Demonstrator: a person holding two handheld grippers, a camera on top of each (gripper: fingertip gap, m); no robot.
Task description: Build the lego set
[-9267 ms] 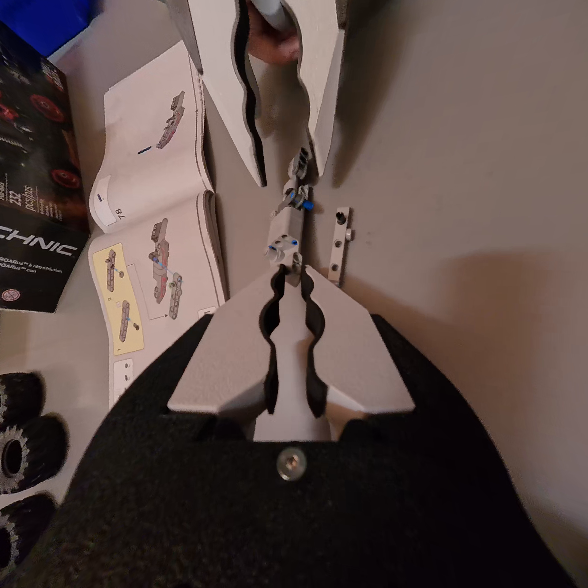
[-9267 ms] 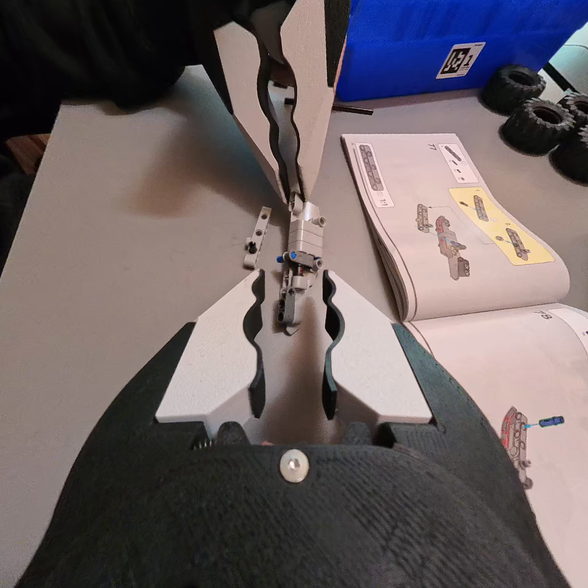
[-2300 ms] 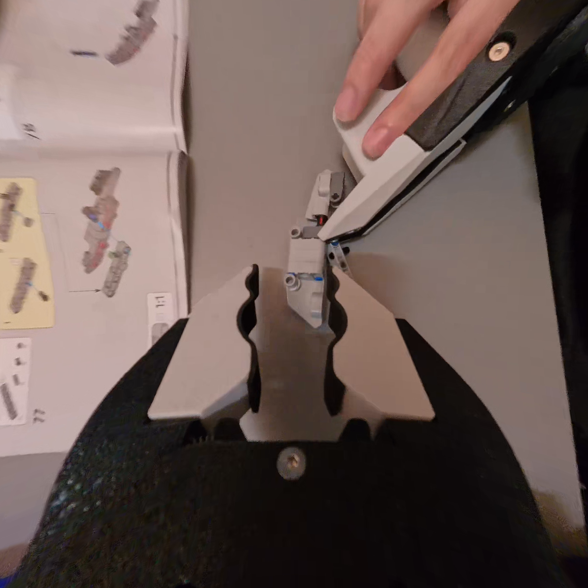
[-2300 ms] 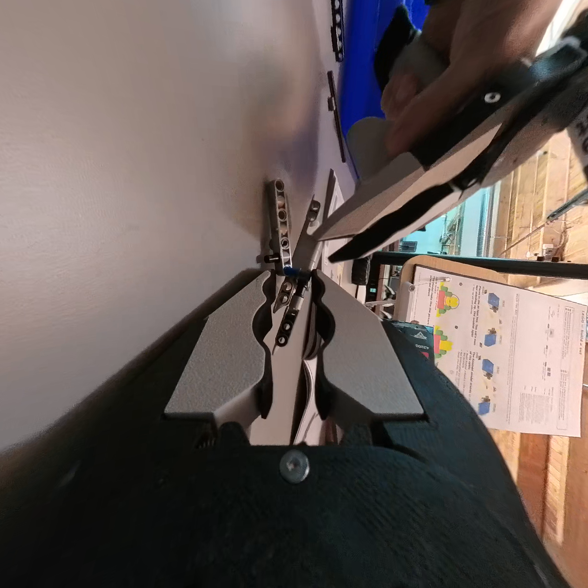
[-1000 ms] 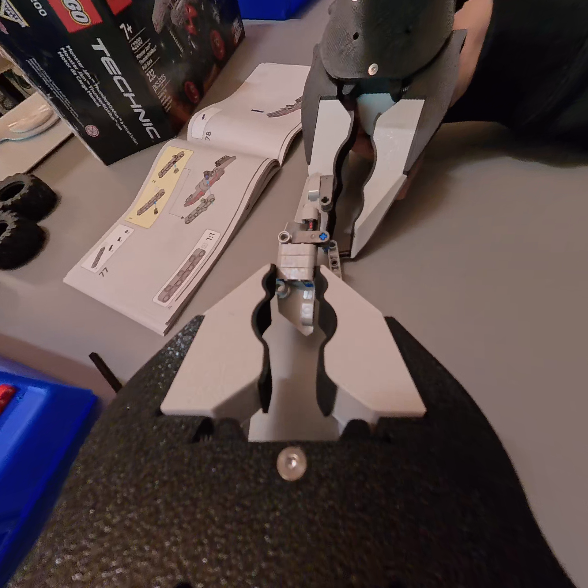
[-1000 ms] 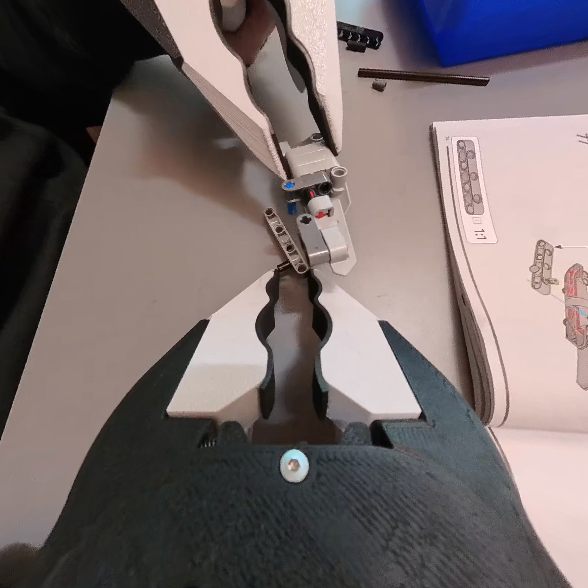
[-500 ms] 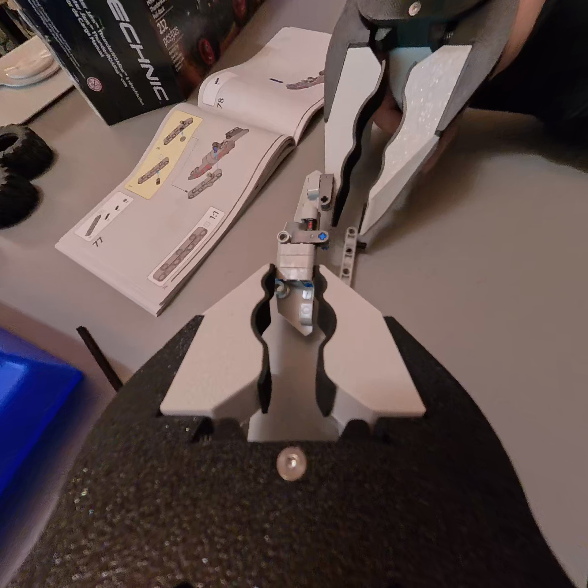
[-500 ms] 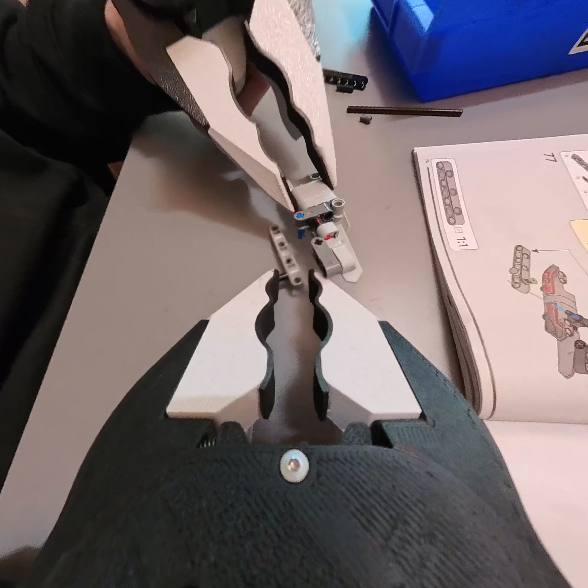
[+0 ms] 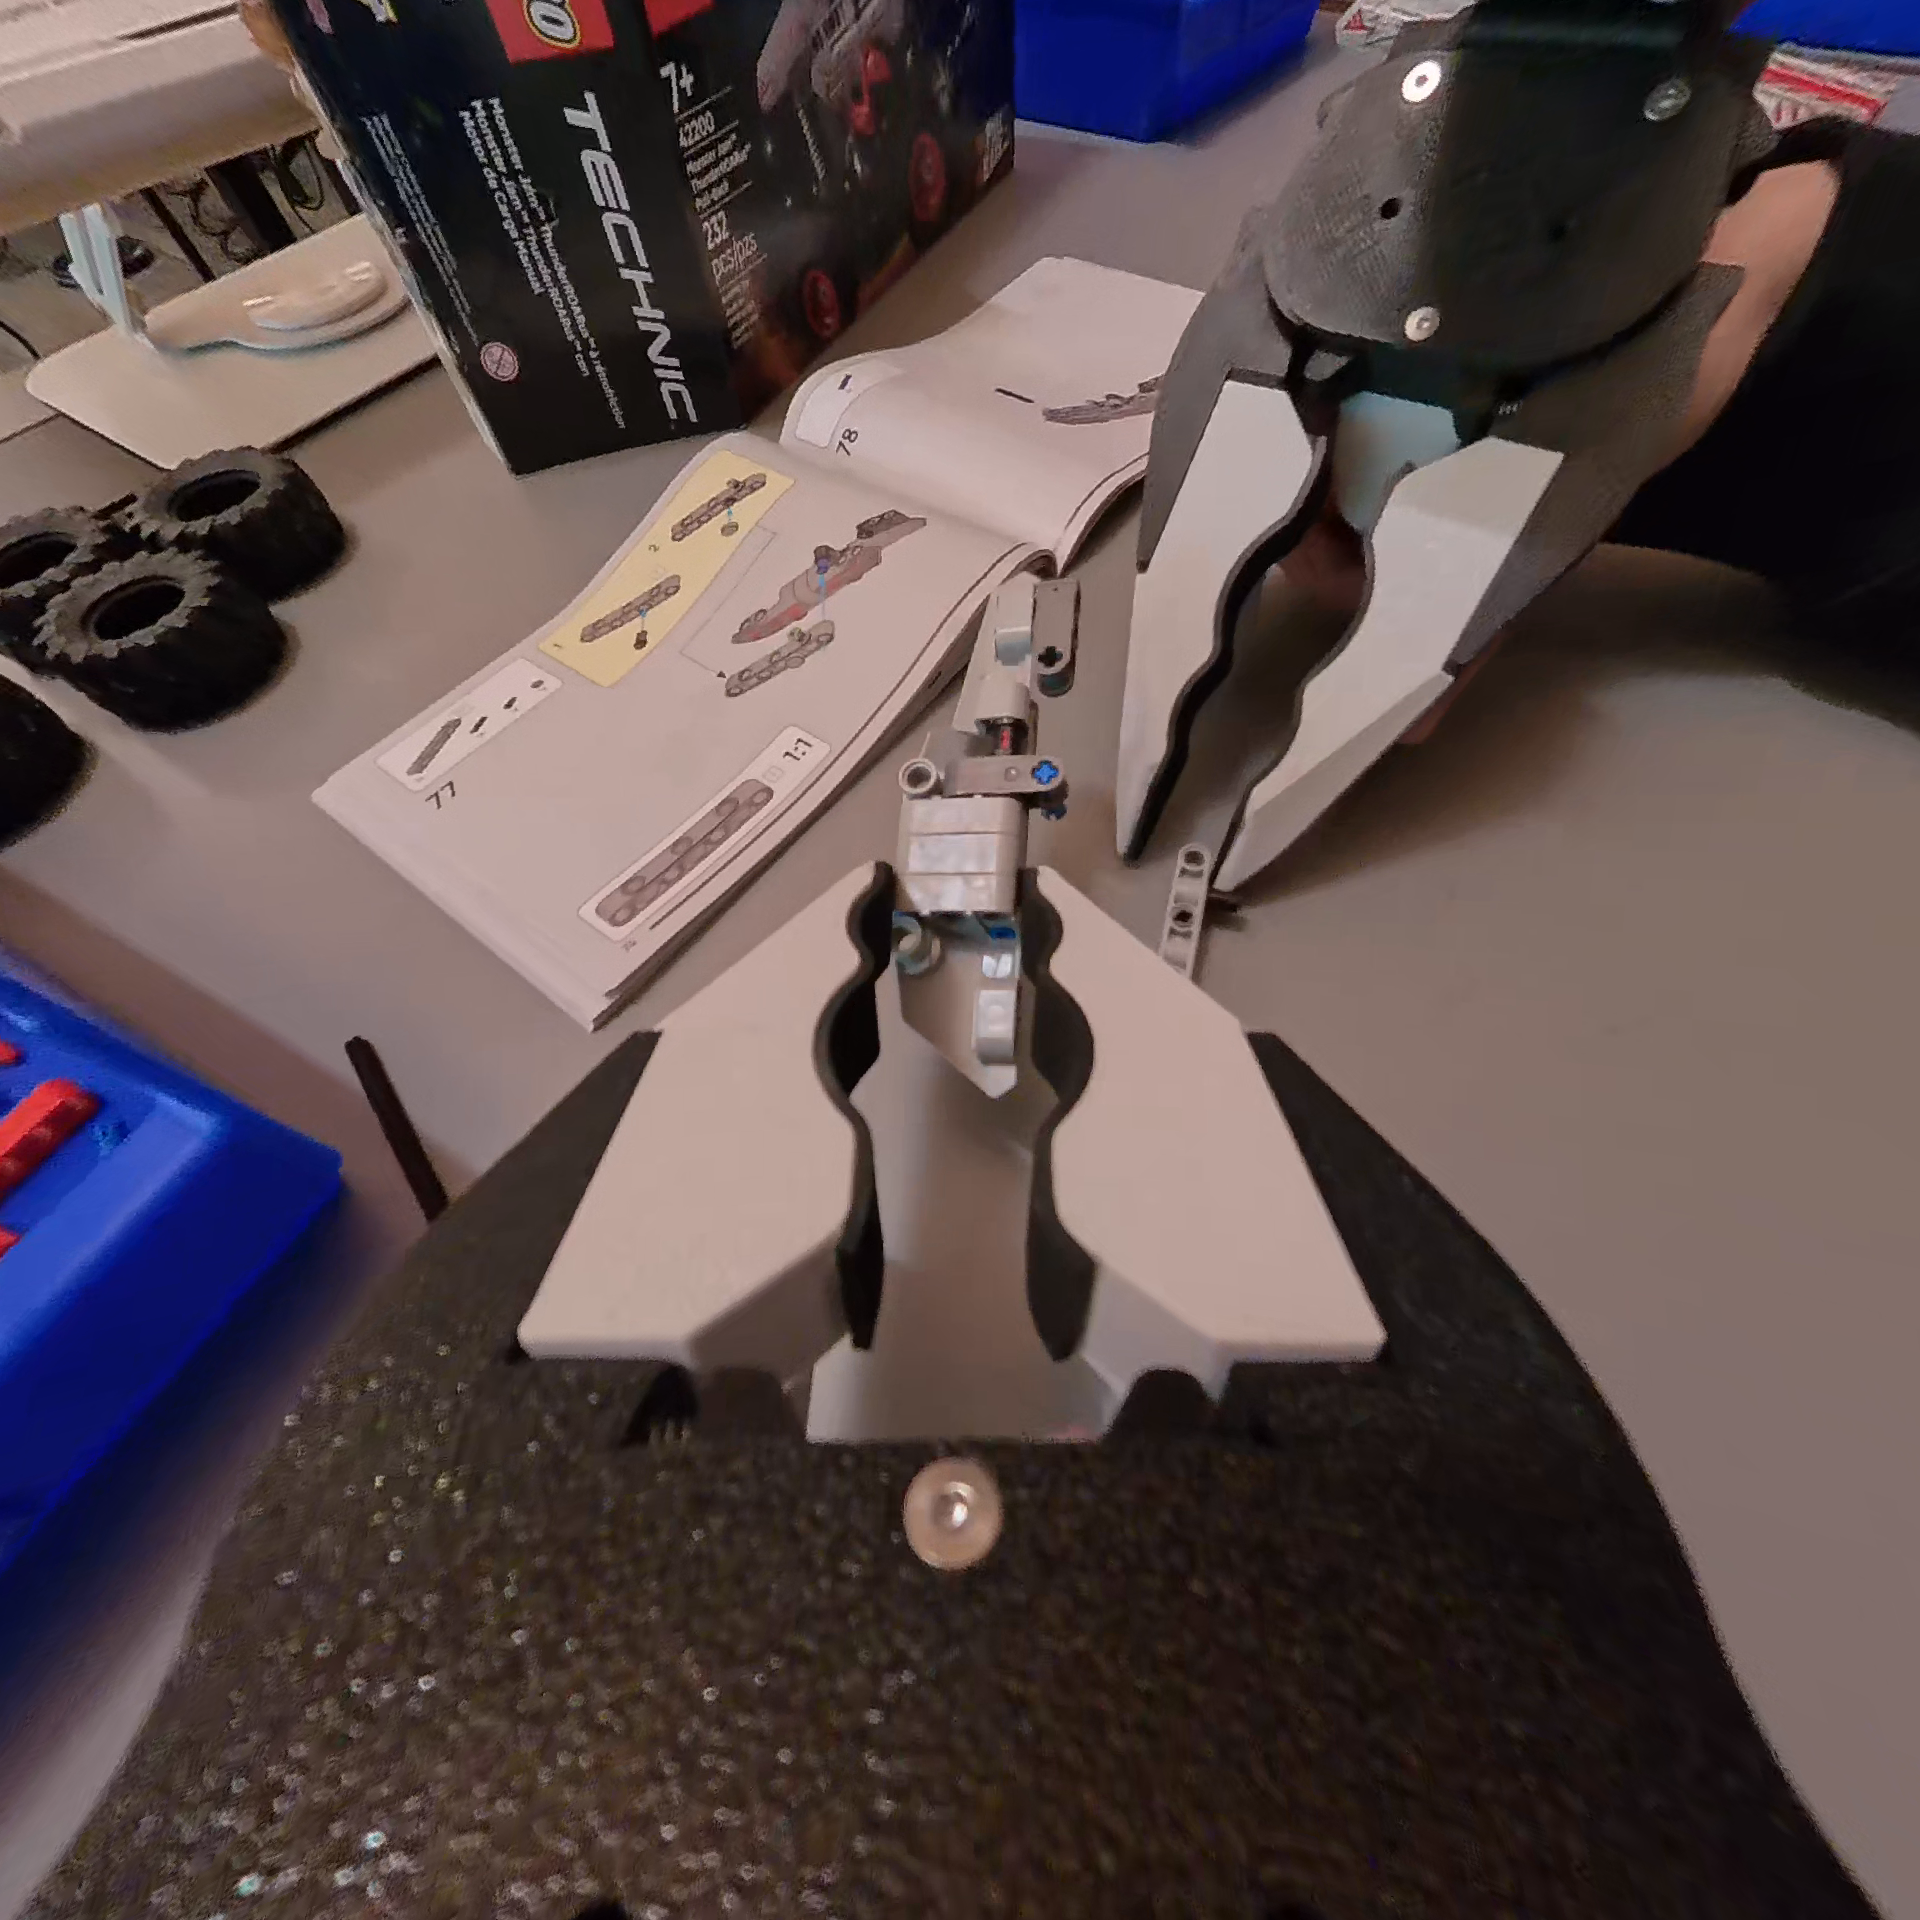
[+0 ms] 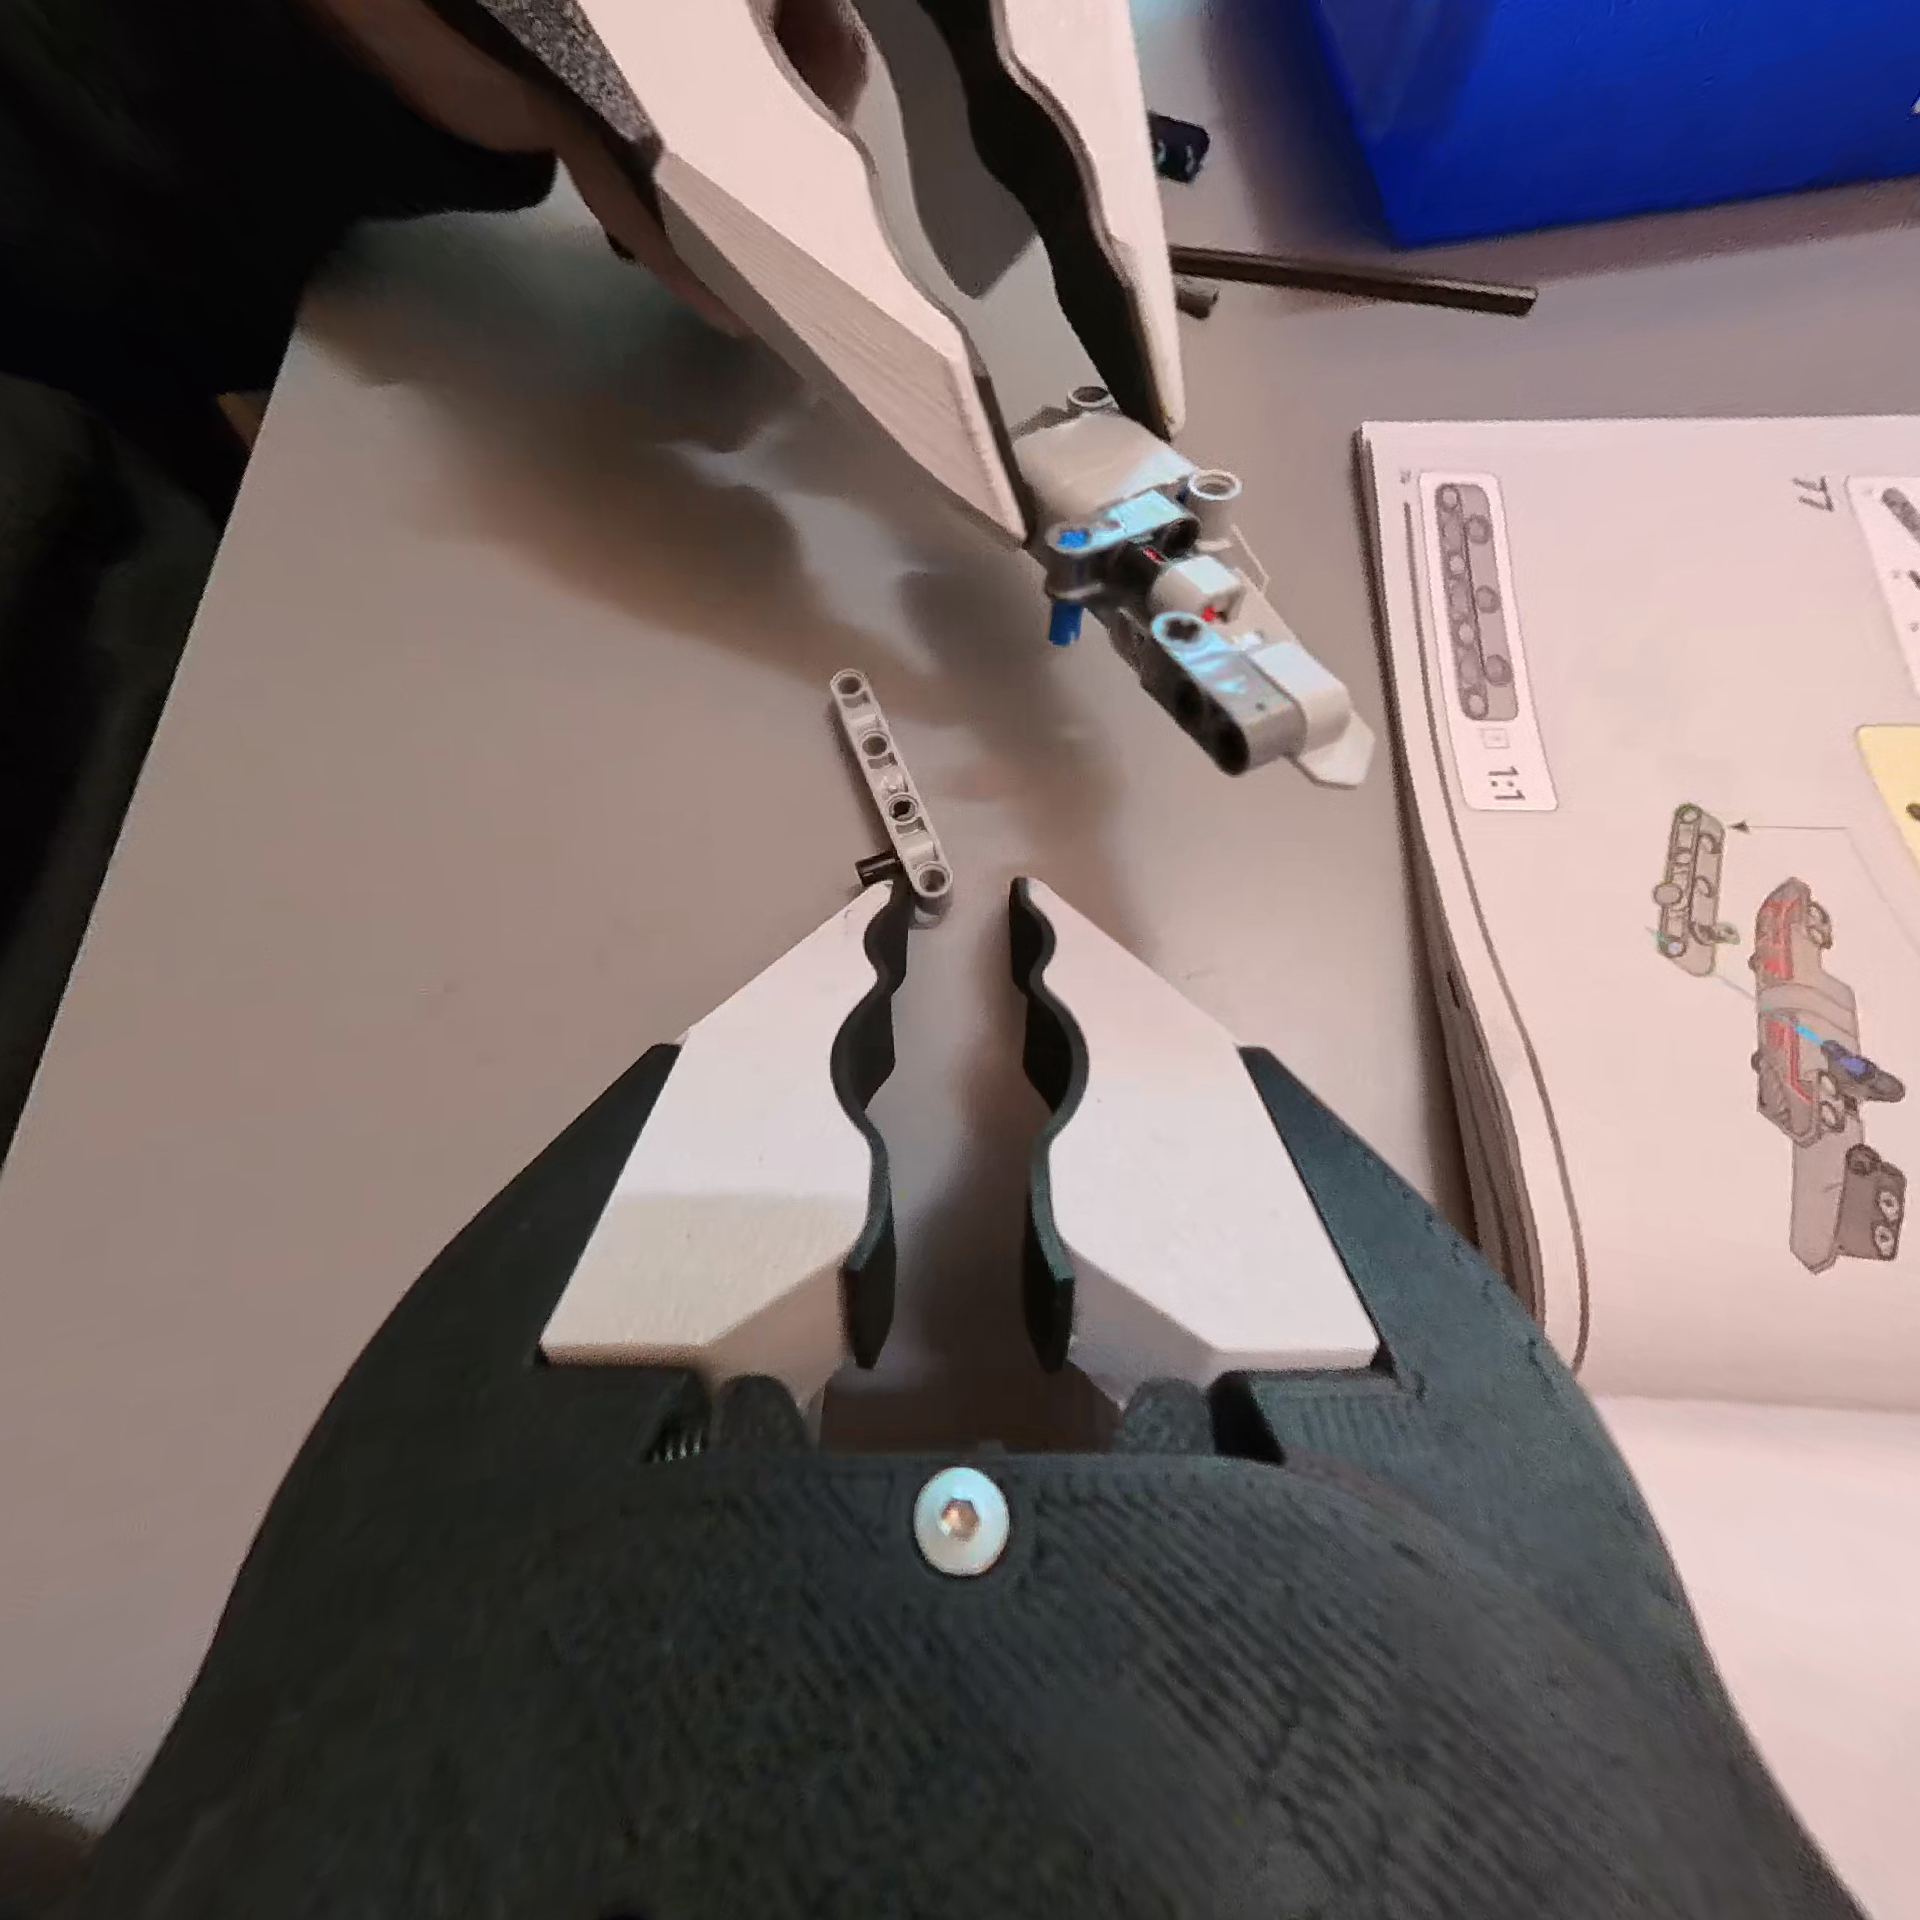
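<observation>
While the left hand-held gripper [image 9: 951, 925] clamps the grey assembly [image 9: 971, 831] above the bench [image 9: 1558, 1039], the right hand-held gripper [image 10: 961, 899], part-open and empty, nears the beam [image 10: 891, 798] at 12 o'clock: light, stiff, best pinched across its narrow sides.

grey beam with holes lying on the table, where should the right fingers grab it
Grip the grey beam across its narrow width at the near end, coming along the table from where the right gripper sits. It lies flat and slim; a black pin sticks out sideways there, so stay clear of it.
</observation>
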